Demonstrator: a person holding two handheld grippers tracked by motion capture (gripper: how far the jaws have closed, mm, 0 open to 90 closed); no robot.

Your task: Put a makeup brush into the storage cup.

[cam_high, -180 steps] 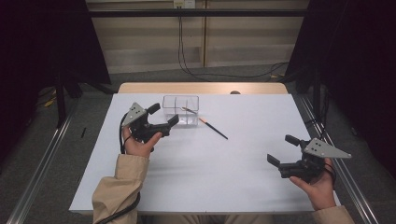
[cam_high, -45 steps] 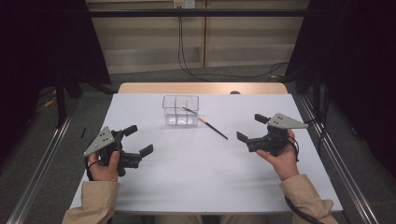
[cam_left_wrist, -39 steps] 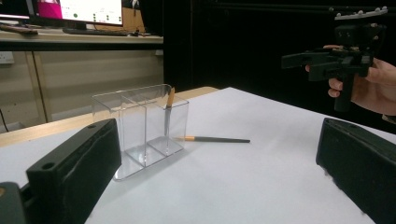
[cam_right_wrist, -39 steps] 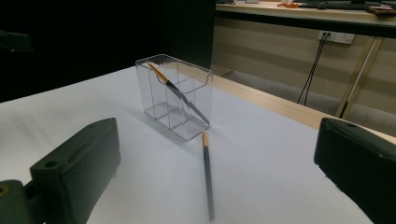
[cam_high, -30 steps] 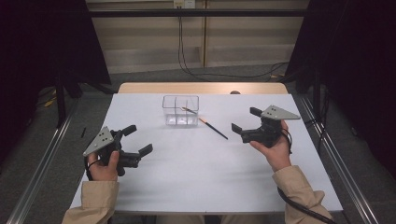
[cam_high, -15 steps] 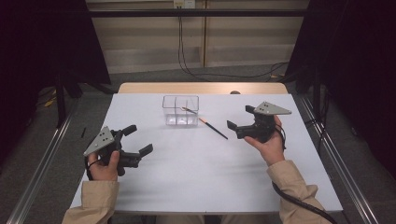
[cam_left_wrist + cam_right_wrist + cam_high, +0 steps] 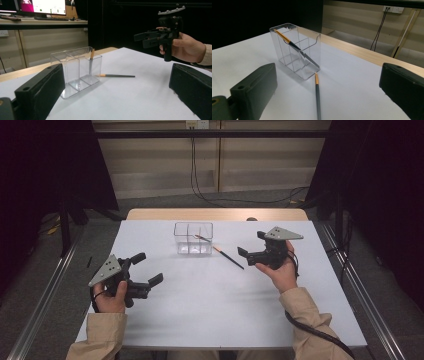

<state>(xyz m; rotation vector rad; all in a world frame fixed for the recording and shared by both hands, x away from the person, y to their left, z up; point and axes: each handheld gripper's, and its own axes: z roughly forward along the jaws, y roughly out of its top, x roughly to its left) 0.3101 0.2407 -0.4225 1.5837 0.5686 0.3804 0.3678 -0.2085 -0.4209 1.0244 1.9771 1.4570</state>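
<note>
Clear plastic holder (image 7: 193, 238) stands near the table's (image 7: 215, 320) far edge, one pencil (image 7: 287, 39) already leaning inside a compartment. A second pencil (image 7: 228, 257) lies flat on the white surface just beside the holder, its orange end nearly touching the wall. My right gripper (image 7: 252, 251) hovers near that pencil's dark end, jaws spread and empty, aimed along its length so I can likely close across the shaft. My left gripper (image 7: 146, 269) rests low and well apart, jaws also spread, holding nothing, leaving the approach free
</note>
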